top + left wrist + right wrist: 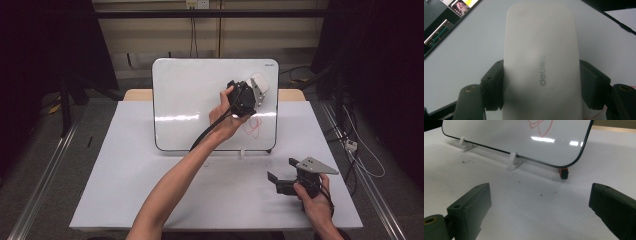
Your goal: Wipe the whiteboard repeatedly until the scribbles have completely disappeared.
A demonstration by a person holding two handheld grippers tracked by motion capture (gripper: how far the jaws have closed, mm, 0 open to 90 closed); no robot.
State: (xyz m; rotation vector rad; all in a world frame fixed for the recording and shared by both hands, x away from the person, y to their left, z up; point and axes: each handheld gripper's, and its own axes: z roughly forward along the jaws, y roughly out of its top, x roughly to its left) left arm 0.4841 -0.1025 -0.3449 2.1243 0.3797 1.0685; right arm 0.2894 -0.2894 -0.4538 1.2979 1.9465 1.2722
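A white whiteboard (185, 100) stands tilted on clip feet at the back of the table, with a red scribble (252, 125) low on its right side. My left gripper (252, 90) is raised against the board's upper right, above the scribble, and is shut on a white eraser (260, 82). In the left gripper view the eraser (541, 50) sits lengthwise between the two black pads (492, 85), which press on its sides. My right gripper (274, 180) rests low over the table at the front right. Its jaws stand wide apart with nothing between them (540, 210), facing the board (499, 132) and the scribble (540, 126).
The white table (125, 190) has bare room in front of the board. White clip feet (513, 160) hold the board's lower edge. A small red and black piece (564, 173) lies under the board's corner. Dark specks dot the table near the feet.
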